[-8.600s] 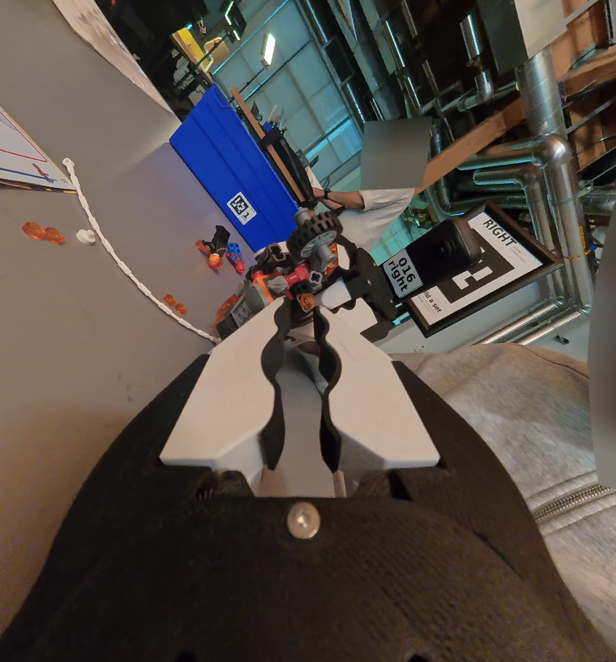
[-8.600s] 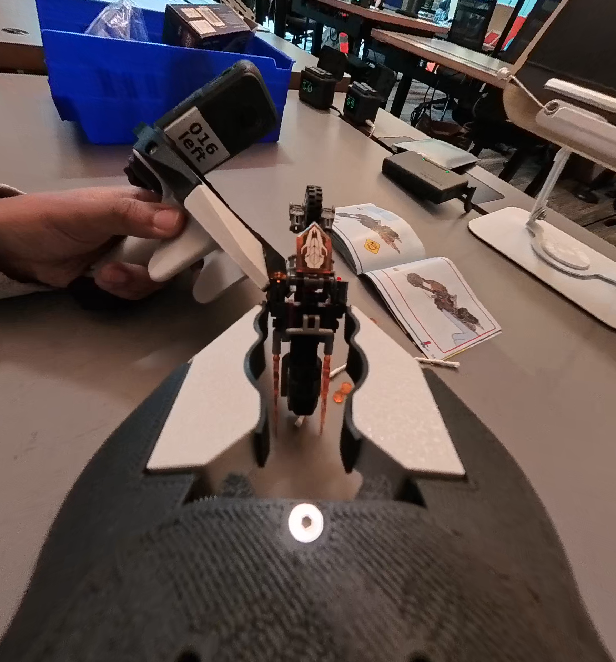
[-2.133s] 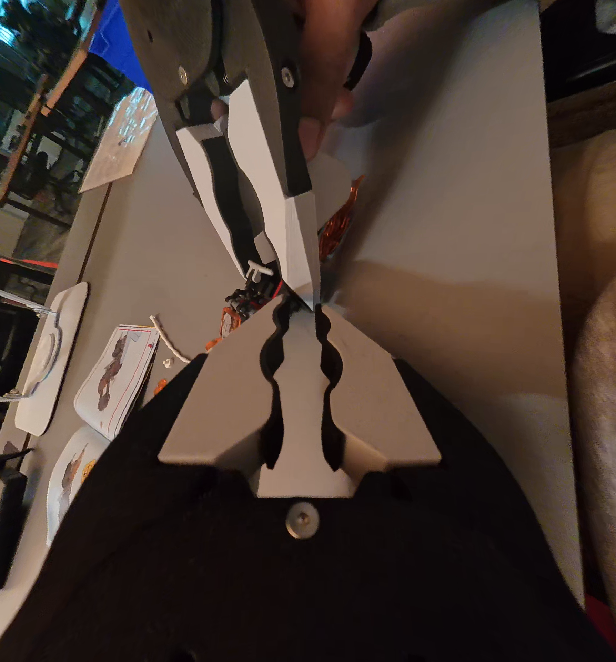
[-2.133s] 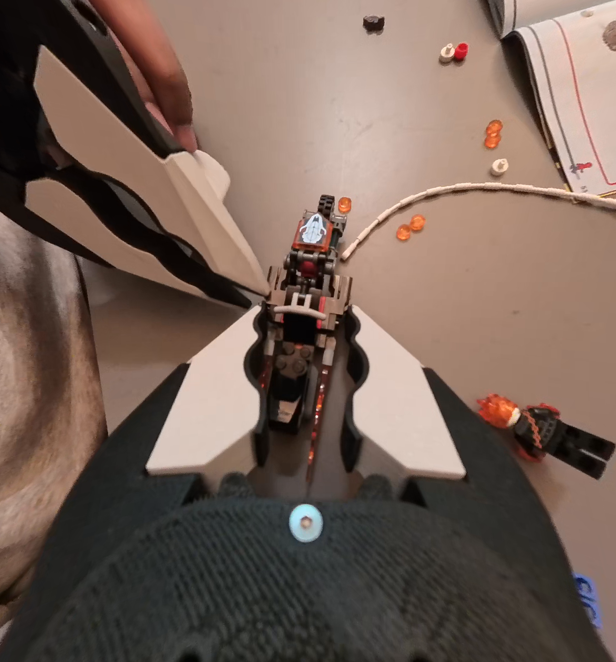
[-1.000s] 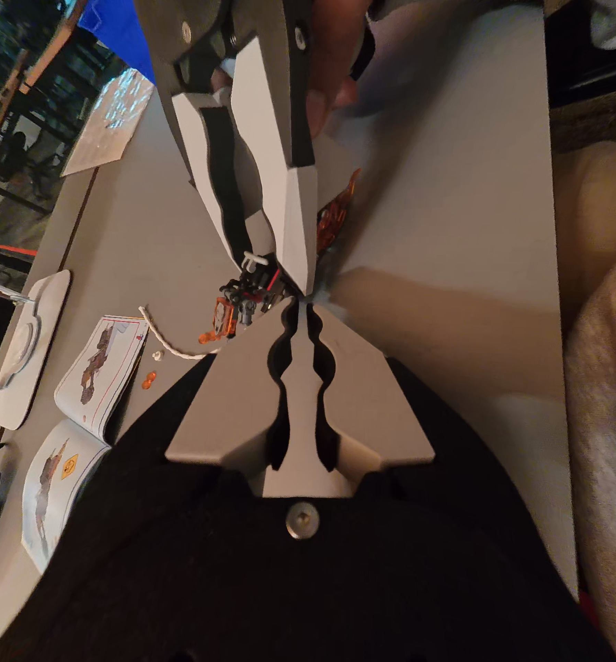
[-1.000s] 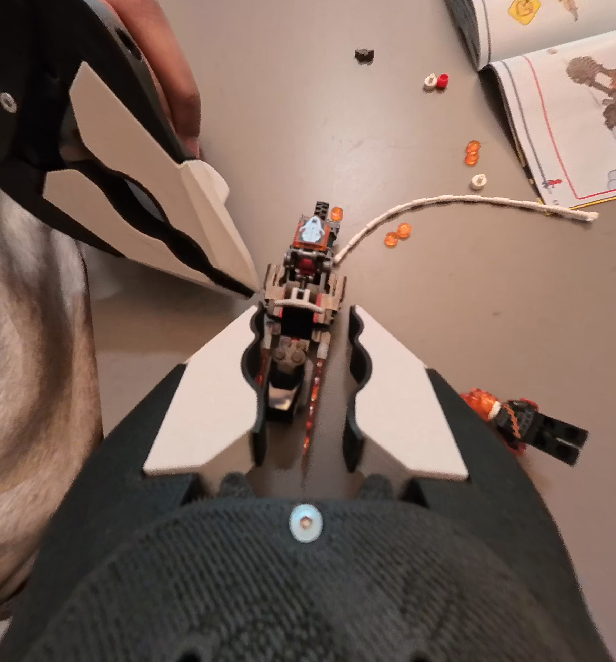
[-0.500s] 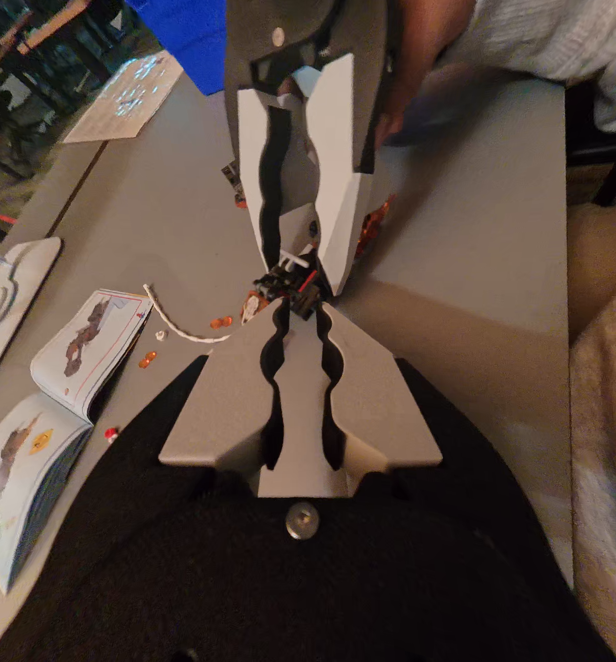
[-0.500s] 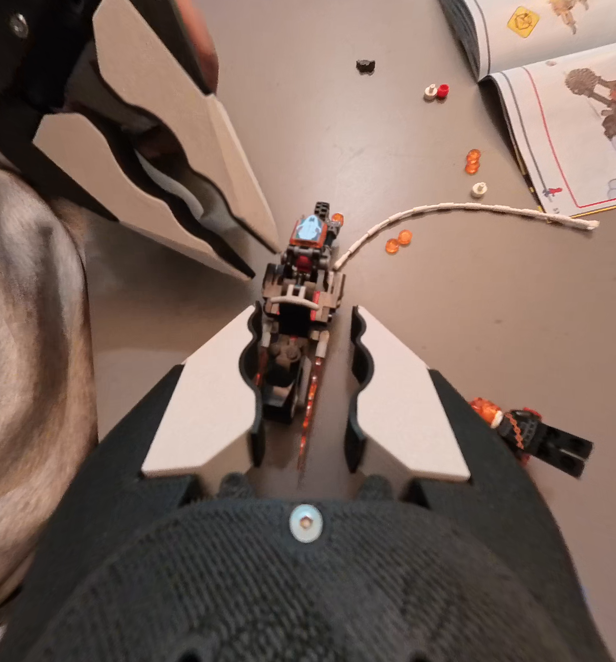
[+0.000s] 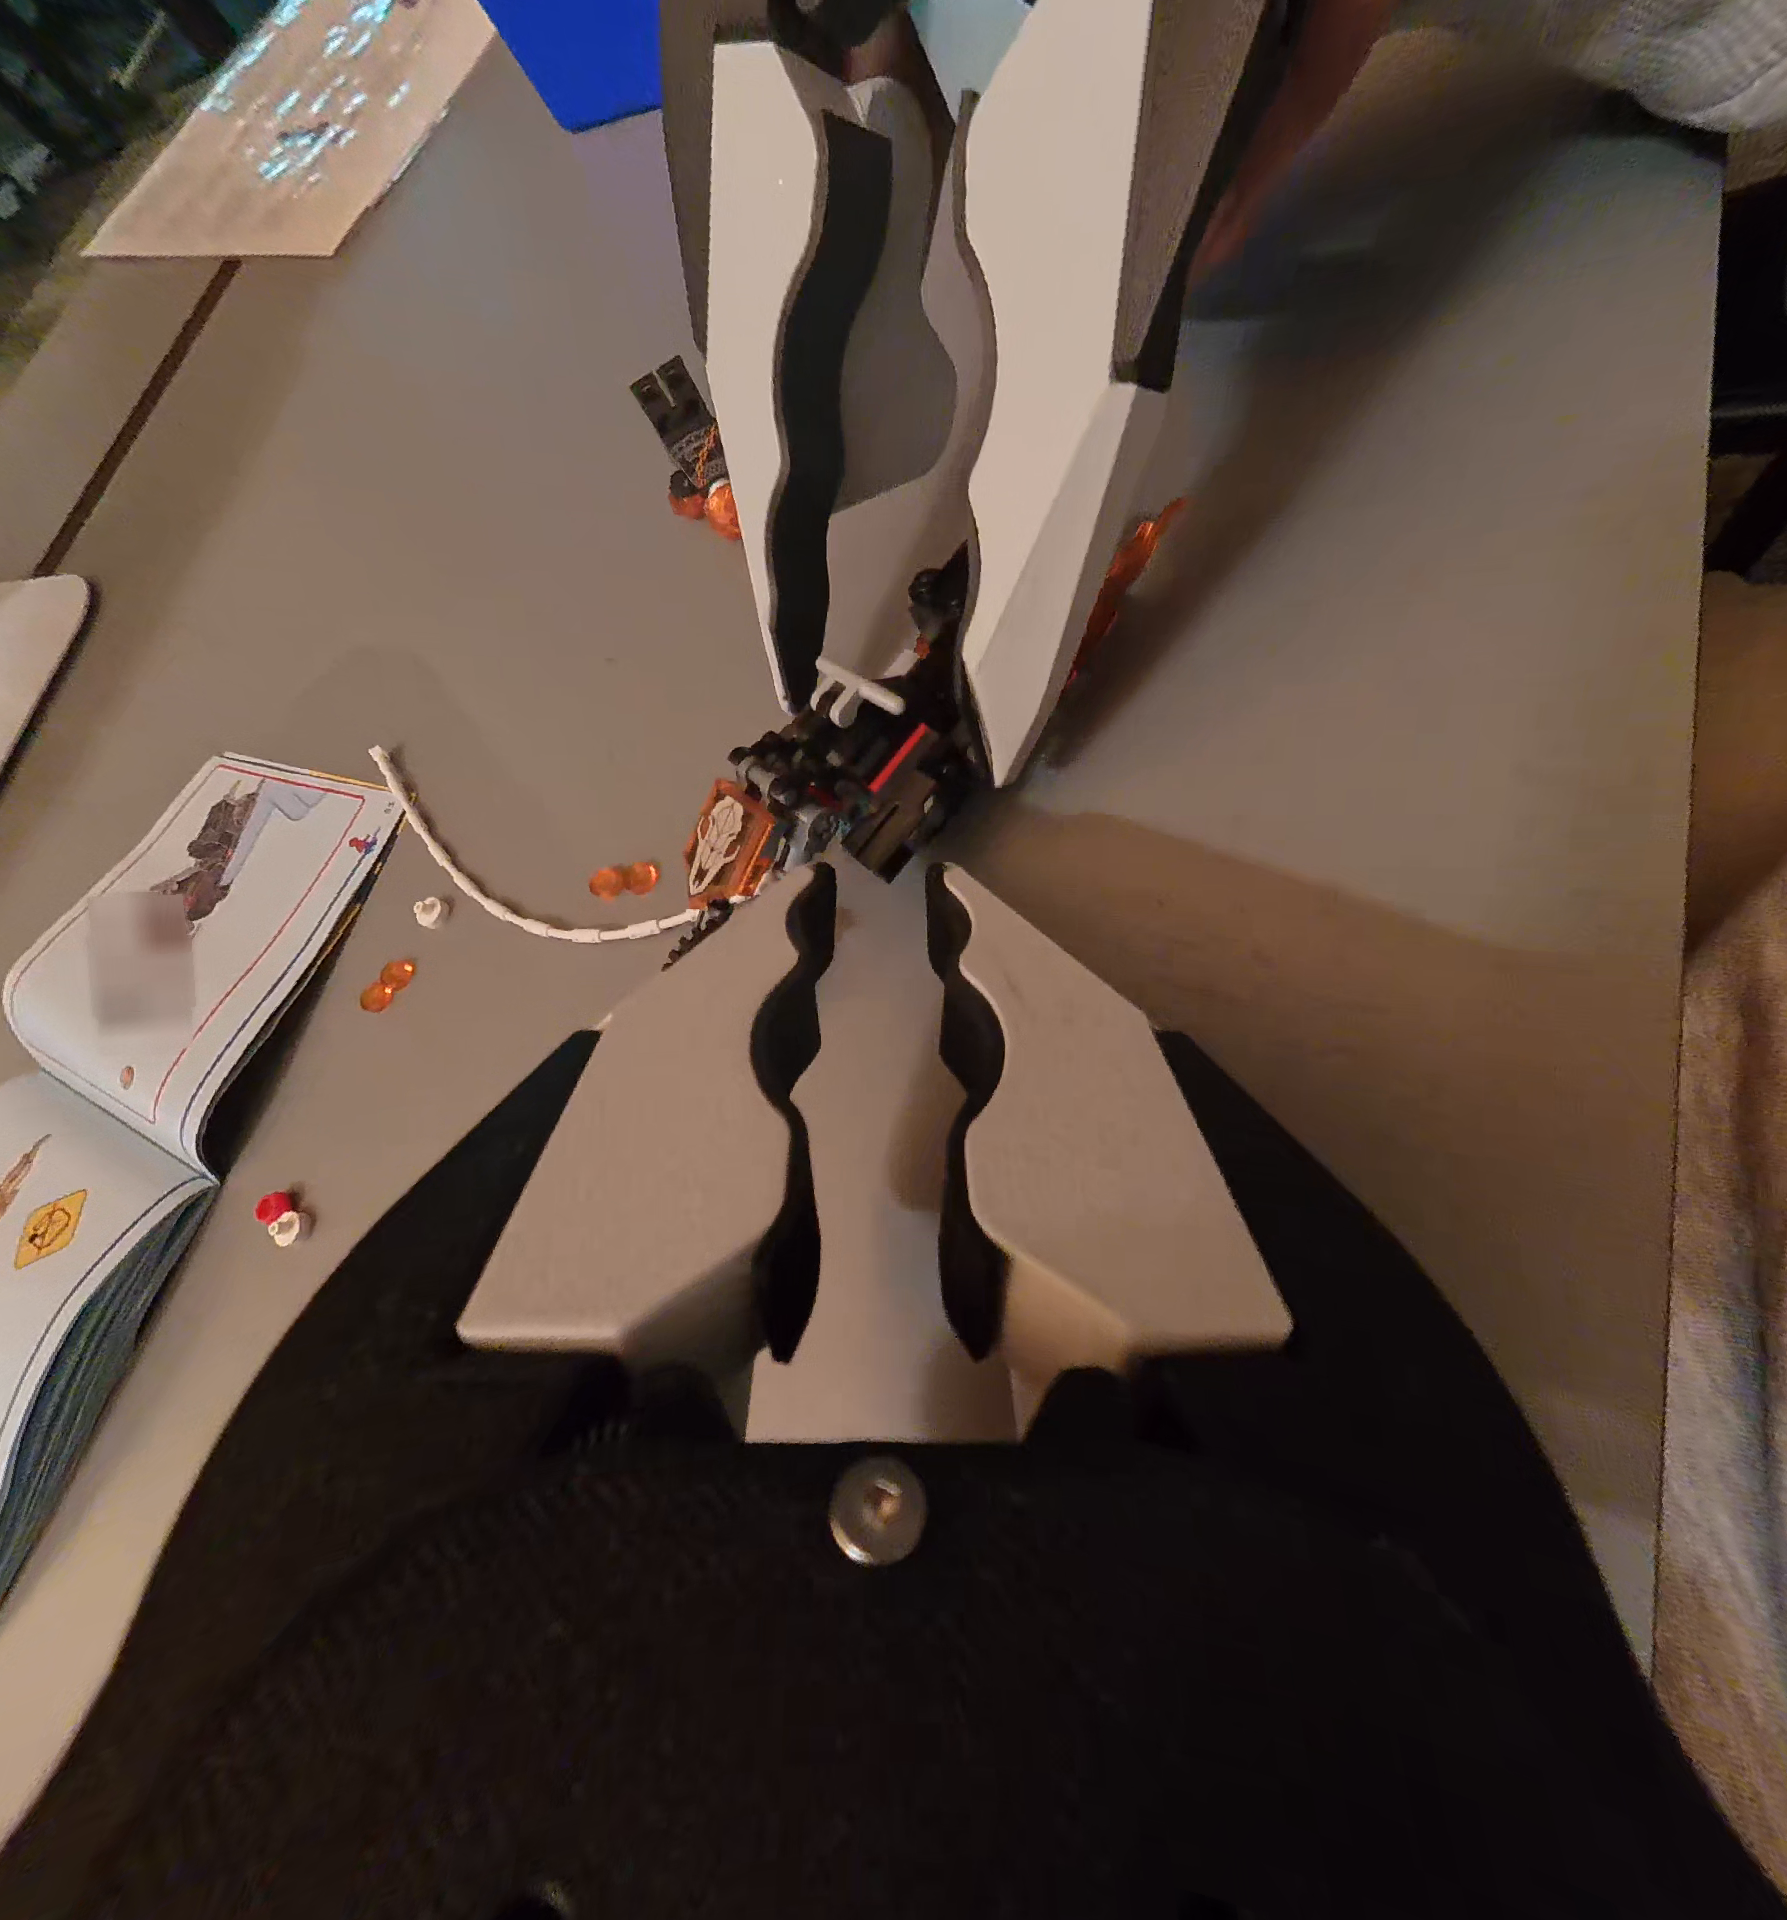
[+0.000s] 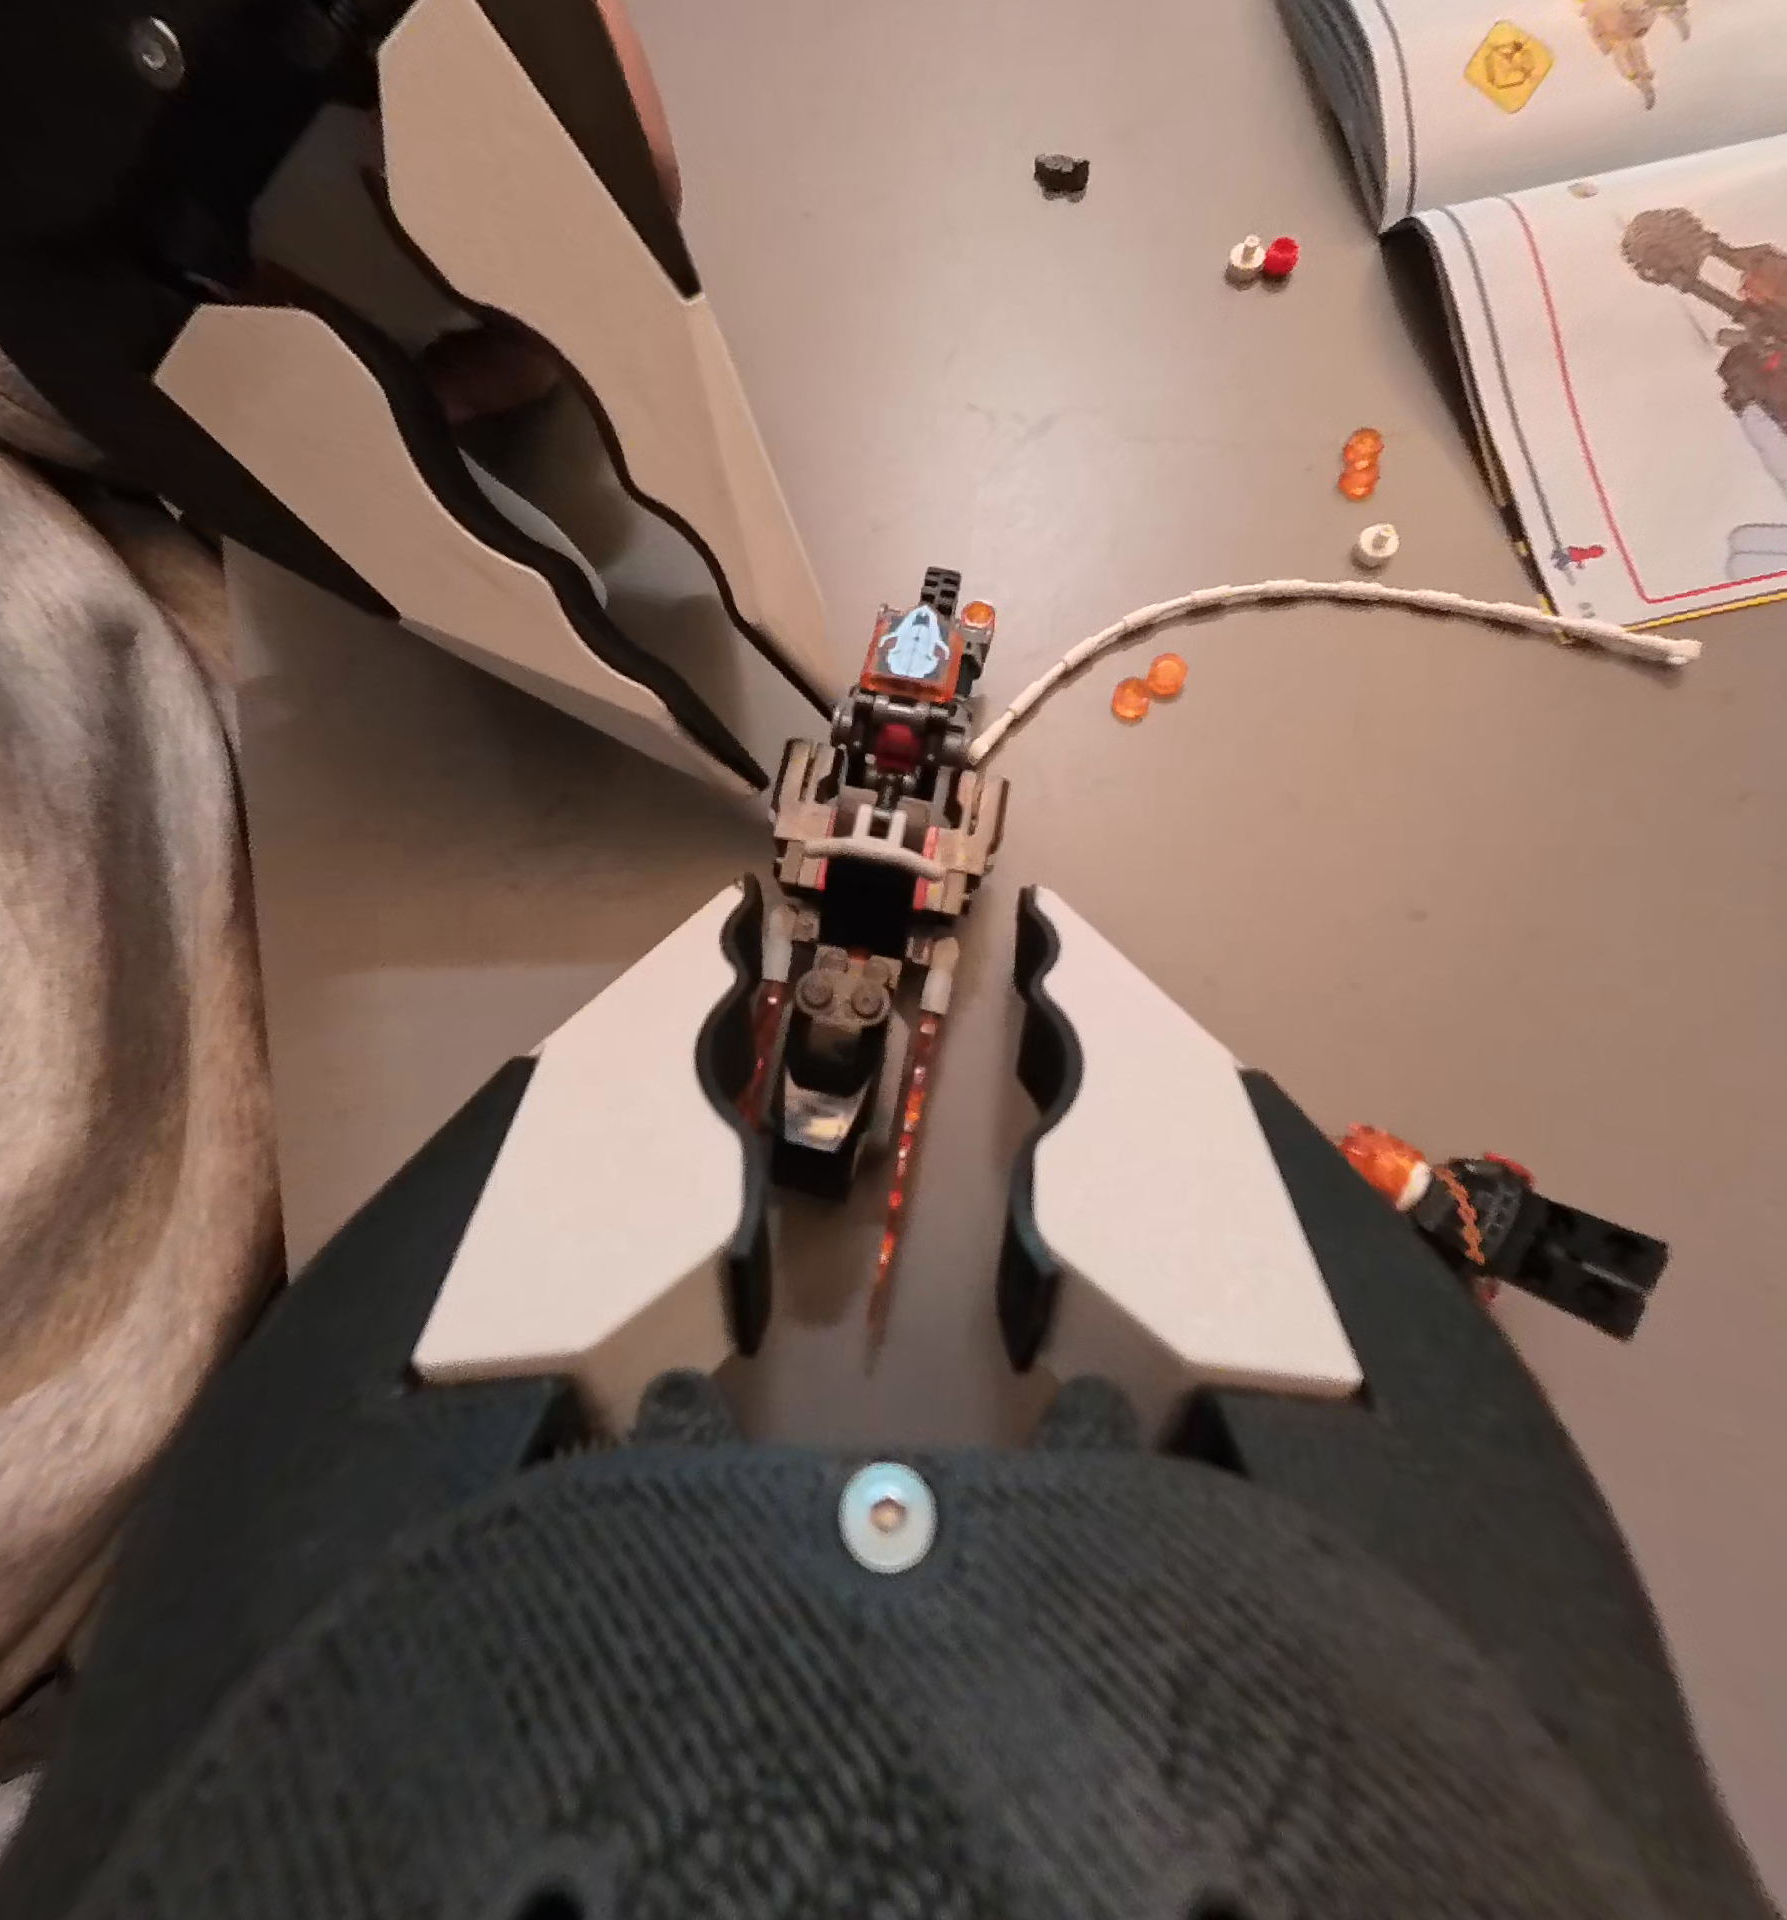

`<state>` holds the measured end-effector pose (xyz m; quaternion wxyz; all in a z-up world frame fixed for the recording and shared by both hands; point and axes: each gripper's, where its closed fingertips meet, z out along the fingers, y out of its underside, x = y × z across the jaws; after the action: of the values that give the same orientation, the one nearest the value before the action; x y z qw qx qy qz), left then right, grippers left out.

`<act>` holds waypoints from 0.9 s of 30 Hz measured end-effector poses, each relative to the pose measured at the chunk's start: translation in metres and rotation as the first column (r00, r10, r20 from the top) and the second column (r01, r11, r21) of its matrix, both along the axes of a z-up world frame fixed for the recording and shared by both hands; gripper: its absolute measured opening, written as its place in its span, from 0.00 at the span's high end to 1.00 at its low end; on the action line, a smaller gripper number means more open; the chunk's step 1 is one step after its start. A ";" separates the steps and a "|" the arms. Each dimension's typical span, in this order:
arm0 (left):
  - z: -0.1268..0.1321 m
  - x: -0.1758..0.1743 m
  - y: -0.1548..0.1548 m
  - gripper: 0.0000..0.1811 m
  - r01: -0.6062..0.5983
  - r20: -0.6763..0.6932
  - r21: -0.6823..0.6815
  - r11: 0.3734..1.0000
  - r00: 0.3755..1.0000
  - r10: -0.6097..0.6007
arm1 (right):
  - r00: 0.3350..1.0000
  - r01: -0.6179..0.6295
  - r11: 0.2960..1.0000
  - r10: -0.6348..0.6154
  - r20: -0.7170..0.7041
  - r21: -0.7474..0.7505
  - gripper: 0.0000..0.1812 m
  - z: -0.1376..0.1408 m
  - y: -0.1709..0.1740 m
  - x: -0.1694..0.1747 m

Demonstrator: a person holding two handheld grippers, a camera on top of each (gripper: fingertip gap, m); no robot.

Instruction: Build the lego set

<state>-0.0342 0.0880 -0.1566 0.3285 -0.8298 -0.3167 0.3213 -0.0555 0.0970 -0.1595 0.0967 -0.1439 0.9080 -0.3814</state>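
Note:
A small black, grey and orange lego motorcycle (image 10: 889, 831) with a skull-print front plate stands on the grey table (image 10: 1284, 987). My right gripper (image 10: 884, 899) is open and straddles its rear end, with a clear gap on the right side. Orange flame pieces trail back between the fingers. My left gripper (image 9: 878, 878) is slightly open and empty, its tips just short of the motorcycle's (image 9: 827, 790) side. In the right wrist view the left gripper (image 10: 795, 748) comes in from the upper left and its tips reach the bike's left flank.
A black minifigure with an orange flame head (image 10: 1491, 1216) lies right of my right gripper. A white chain (image 10: 1284, 613), orange studs (image 10: 1149, 686), red and white studs (image 10: 1263, 255) and an open instruction booklet (image 10: 1647, 312) lie beyond. The table edge (image 9: 1689, 935) is near. My two grippers' fingertips are within a few centimetres of each other.
My right gripper has opened and let go of the motorcycle, which now stands on the table. My left gripper has swung round to the bike's side and opened a little.

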 end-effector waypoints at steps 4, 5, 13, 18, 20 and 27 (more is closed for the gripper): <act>0.000 0.000 0.000 0.93 0.002 0.003 -0.001 1.000 1.000 -0.002 | 1.000 -0.001 1.000 0.001 -0.001 0.000 0.76 -0.001 -0.002 0.002; -0.001 0.000 0.000 0.93 0.002 0.005 -0.008 1.000 1.000 -0.002 | 1.000 -0.001 1.000 0.001 0.004 -0.002 0.77 0.000 -0.002 0.002; -0.003 0.000 0.000 0.93 -0.002 0.012 -0.015 1.000 1.000 0.002 | 0.999 0.004 1.000 -0.005 0.038 0.009 0.80 0.001 -0.003 0.004; 0.005 0.003 0.001 0.88 -0.026 0.122 0.198 0.980 0.993 0.002 | 0.999 0.010 1.000 -0.011 0.038 0.009 0.80 0.001 -0.004 0.004; 0.007 0.005 0.005 0.84 -0.049 0.205 0.320 0.946 0.978 -0.019 | 0.999 0.011 1.000 -0.011 0.039 0.010 0.80 0.001 -0.004 0.003; 0.003 0.001 -0.001 0.87 -0.162 0.318 0.421 0.892 0.948 0.022 | 1.000 0.022 1.000 -0.022 0.012 0.008 0.80 0.001 -0.008 0.003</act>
<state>-0.0329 0.0875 -0.1539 0.4396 -0.7567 -0.4677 0.1243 -0.0526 0.0889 -0.1585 0.0984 -0.1312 0.9104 -0.3798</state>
